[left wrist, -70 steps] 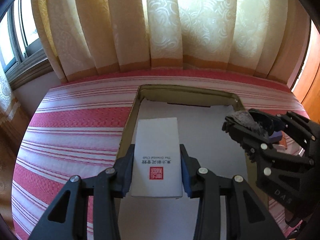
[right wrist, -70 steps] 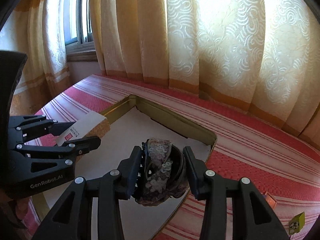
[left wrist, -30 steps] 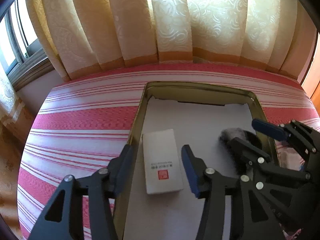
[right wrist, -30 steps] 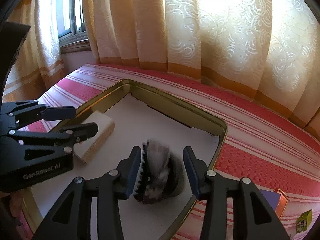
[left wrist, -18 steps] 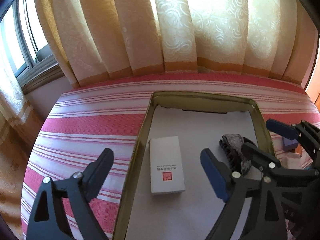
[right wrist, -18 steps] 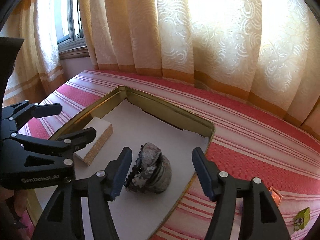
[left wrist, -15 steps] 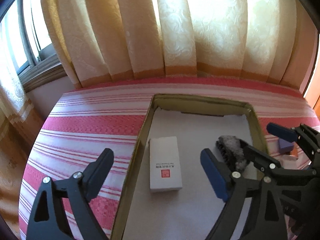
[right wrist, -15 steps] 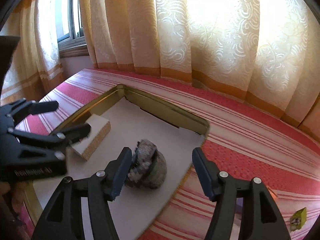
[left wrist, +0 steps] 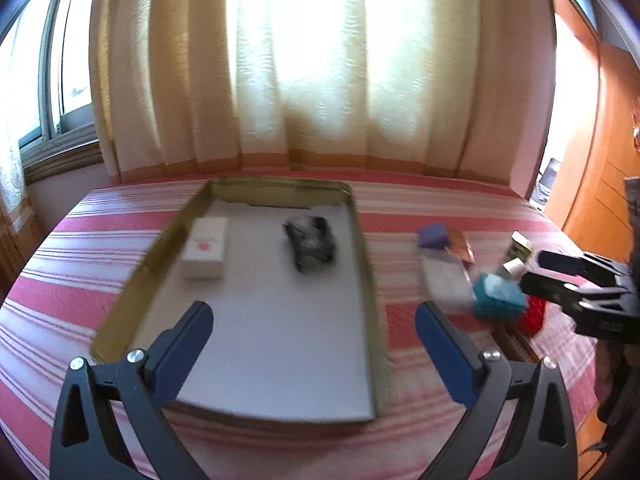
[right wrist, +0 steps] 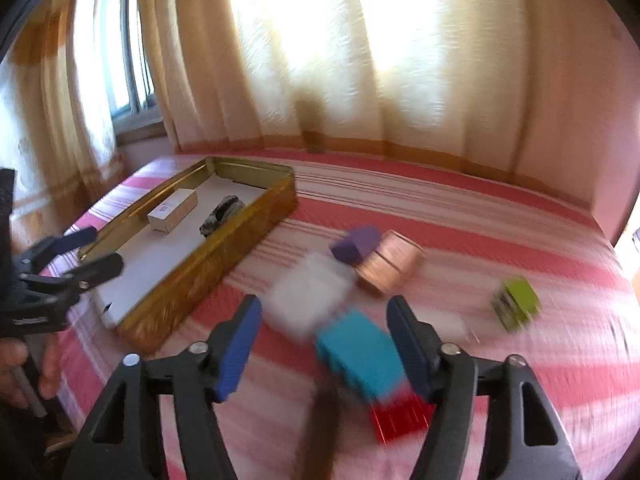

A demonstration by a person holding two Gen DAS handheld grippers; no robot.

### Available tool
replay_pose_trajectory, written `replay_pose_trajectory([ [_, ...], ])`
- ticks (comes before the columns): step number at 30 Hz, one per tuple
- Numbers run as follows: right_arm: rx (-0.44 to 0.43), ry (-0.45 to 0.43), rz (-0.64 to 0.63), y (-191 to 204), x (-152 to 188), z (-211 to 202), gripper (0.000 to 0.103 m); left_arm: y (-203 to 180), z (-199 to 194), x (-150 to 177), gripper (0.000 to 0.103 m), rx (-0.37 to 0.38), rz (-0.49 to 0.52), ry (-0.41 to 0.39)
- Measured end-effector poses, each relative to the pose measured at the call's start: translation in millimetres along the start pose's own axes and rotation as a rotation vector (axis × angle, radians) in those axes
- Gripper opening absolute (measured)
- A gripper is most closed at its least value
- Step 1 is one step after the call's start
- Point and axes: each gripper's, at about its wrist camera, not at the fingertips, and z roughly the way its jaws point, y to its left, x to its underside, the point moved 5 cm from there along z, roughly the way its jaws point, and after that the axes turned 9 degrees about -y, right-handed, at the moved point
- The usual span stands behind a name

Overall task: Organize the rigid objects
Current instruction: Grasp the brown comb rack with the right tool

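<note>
Right gripper (right wrist: 324, 340): jaws having just been opening, standing moderately apart, gripping nothing; teal box (right wrist: 360, 360) lying on the bedspread between the fingers, nearest the right one, contact unclear through blur.
Red box (right wrist: 400, 416): lying just behind the teal one, close under the right finger. Likely next pick; advising squaring the pads on the teal box's flat sides before closing, keeping the red box out of the bite.
Left gripper (left wrist: 314, 344): jaws having just been opening, standing fully wide, empty, hovering over the near end of the gold tray (left wrist: 360, 240).
White block (right wrist: 308, 300), purple box (right wrist: 356, 246), copper tin (right wrist: 390, 266): clustered beyond, crowding that side.
Green box (right wrist: 516, 304): sitting well apart, right.
White carton (left wrist: 204, 246), sequined clip (left wrist: 310, 240): resting at the tray's far end, apart; near half lying bare.
Tray wall: needing clearing on entry.
</note>
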Motion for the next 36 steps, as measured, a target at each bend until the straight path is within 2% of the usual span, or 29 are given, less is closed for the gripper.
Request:
replay_pose_trajectory([
  [5, 0.016, -0.016, 0.068, -17.5, 43.3, -34.0, 0.072, -32.7, -7.5, 13.9, 0.102, 0.031, 0.028, 0.001],
  [11, -0.004, 0.029, 0.04, -12.7, 75.4, -33.1, 0.072, -61.6, -7.8, 23.2, 0.102, 0.058, 0.08, 0.021],
  [13, -0.026, 0.051, 0.034, -8.0, 80.6, -28.0, 0.067, -67.9, -4.9, 25.6, 0.102, 0.062, 0.09, 0.031],
  [16, -0.047, 0.082, 0.017, -2.3, 87.0, -19.0, 0.057, -74.2, -2.3, 28.7, 0.102, 0.07, 0.097, 0.044],
  [22, -0.009, 0.101, -0.037, 0.8, 89.5, -11.4, 0.044, -83.8, 0.8, 30.4, 0.102, 0.079, 0.107, 0.053],
  [33, -0.018, 0.085, -0.077, 6.0, 93.2, -15.1, 0.04, -87.8, -0.7, 22.3, 0.102, 0.083, 0.094, 0.031],
  [35, -0.019, 0.084, -0.077, 6.0, 91.7, -12.4, 0.038, -92.2, -0.3, 21.3, 0.102, 0.091, 0.099, 0.032],
  [36, -0.022, 0.083, -0.076, 6.1, 91.0, -11.5, 0.033, -94.1, -0.3, 21.0, 0.102, 0.093, 0.102, 0.031],
])
